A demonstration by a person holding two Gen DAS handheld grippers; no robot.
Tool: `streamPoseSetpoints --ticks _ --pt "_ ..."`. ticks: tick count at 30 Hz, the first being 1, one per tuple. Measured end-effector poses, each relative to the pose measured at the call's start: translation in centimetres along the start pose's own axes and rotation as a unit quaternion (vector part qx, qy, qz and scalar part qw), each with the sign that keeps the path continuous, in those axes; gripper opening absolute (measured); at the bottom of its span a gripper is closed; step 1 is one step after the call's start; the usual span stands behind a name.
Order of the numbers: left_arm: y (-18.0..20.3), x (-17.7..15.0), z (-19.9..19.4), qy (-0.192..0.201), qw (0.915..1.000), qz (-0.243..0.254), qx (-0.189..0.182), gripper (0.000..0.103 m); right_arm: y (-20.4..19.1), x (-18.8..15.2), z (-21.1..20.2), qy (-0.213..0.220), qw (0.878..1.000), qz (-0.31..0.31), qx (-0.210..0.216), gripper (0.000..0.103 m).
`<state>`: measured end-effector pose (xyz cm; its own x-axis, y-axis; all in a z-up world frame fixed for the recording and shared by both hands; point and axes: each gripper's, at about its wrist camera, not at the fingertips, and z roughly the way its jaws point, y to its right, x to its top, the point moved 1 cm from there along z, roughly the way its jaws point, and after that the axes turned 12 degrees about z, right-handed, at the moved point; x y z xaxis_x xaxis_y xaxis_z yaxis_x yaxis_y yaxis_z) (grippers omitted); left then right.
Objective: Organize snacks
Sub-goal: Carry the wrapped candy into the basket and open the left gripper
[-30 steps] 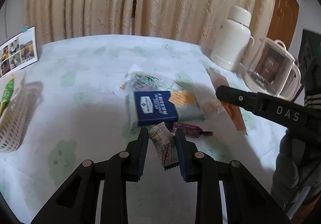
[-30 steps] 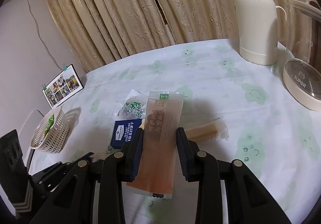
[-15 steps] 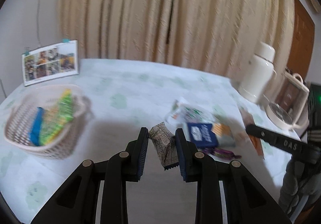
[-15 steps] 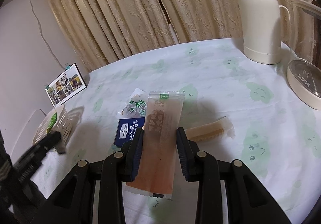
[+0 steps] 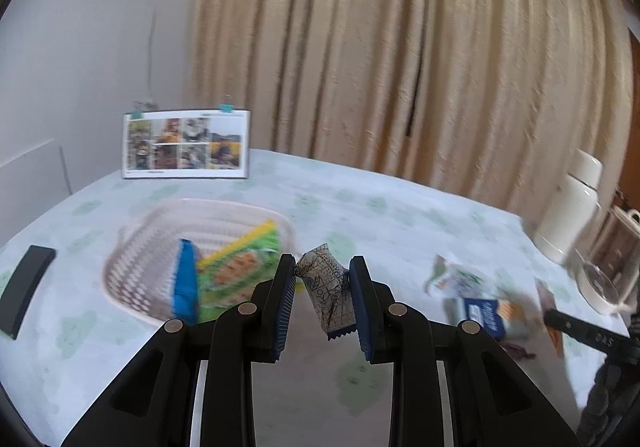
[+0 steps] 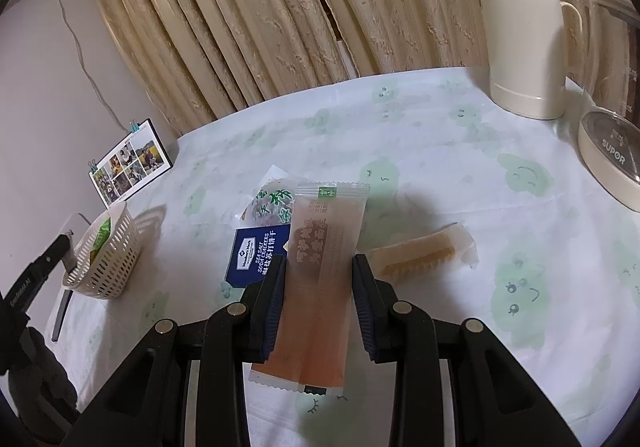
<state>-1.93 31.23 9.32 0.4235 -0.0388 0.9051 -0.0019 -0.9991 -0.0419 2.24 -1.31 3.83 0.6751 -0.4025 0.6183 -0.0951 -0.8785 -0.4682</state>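
Left hand-held gripper (image 5: 322, 301) clamped on a small patterned candy-style wrapper (image 5: 328, 293), held by its sides with the crimped end hanging free; carried above the worktop (image 5: 360, 215), just near-right of the white lattice basket (image 5: 136, 247). Basket already holds a green-and-yellow packet (image 5: 236, 267) and a blue one (image 5: 185, 285) standing on edge, so I judge it the collecting point and the candy bound for it. Right hand-held gripper (image 6: 318, 301) clamped across the middle of a long translucent orange stick packet (image 6: 320, 279), gripped crosswise so both ends overhang; it hangs over the loose pile, likely waiting its turn. Below it lie a navy sea-salt soda cracker pack (image 6: 254, 255), a clear green-printed bag (image 6: 272, 205), and a pale wafer-like bar in clear wrap (image 6: 420, 253) to the right, apart from the pile. Room: open cloth between pile and basket, nothing standing in that lane. Basket's far side has free space; the upright packets crowd its near-right part, so a drop toward the middle or far wall looks easier. A dark flat object (image 5: 24, 287) lies left of the basket near the worktop edge; a clipped photo card (image 5: 186, 145) stands behind. Cream thermos (image 6: 520, 27) and glass kettle (image 6: 612, 151) occupy the far right corner, well apart from the transfer path. Left view is motion-blurred; the basket rim's exact height against the candy is uncertain.
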Motion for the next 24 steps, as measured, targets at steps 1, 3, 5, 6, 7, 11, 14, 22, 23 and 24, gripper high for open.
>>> streamPoseSetpoints --ticks 1,3,5,6,7,11,14,22,23,24 --pt "-0.6 0.0 0.0 0.002 1.0 -0.005 0.006 0.029 0.0 0.0 0.1 -0.001 1.0 0.0 0.0 0.03" --pt "-1.7 0.0 0.0 0.006 0.9997 -0.012 0.02 0.029 0.0 -0.1 0.3 -0.003 1.0 -0.001 -0.001 0.03" --pt "-2.5 -0.1 0.0 0.008 0.9994 -0.017 0.03 0.029 0.0 -0.2 0.4 -0.004 1.0 -0.002 -0.002 0.03" --pt "-2.9 -0.1 0.1 0.009 0.9992 -0.02 0.035 0.029 0.0 -0.2 0.4 -0.005 1.0 -0.002 -0.003 0.03" --pt "-3.3 -0.2 0.1 0.01 0.9988 -0.022 0.042 0.029 0.0 -0.2 0.5 -0.005 1.0 -0.002 -0.003 0.03" --pt "-4.7 -0.5 0.5 0.007 0.9977 -0.031 0.059 0.029 0.1 -0.4 0.6 -0.007 1.0 -0.001 -0.006 0.03" --pt "-5.5 -0.8 1.0 0.005 0.9971 -0.036 0.067 0.029 0.0 -0.4 0.7 -0.009 1.0 -0.002 -0.007 0.03" --pt "-7.2 -1.3 2.1 0.001 0.9952 -0.049 0.084 0.029 -0.1 -0.8 1.2 -0.015 1.0 -0.004 -0.011 0.03" --pt "-7.3 -1.3 2.2 0.0 0.9949 -0.051 0.086 0.029 -0.2 -0.9 1.3 -0.015 1.0 -0.005 -0.011 0.03" --pt "-7.5 -1.4 2.3 -0.001 0.9946 -0.055 0.089 0.029 -0.3 -0.9 1.3 -0.015 1.0 -0.006 -0.011 0.03"
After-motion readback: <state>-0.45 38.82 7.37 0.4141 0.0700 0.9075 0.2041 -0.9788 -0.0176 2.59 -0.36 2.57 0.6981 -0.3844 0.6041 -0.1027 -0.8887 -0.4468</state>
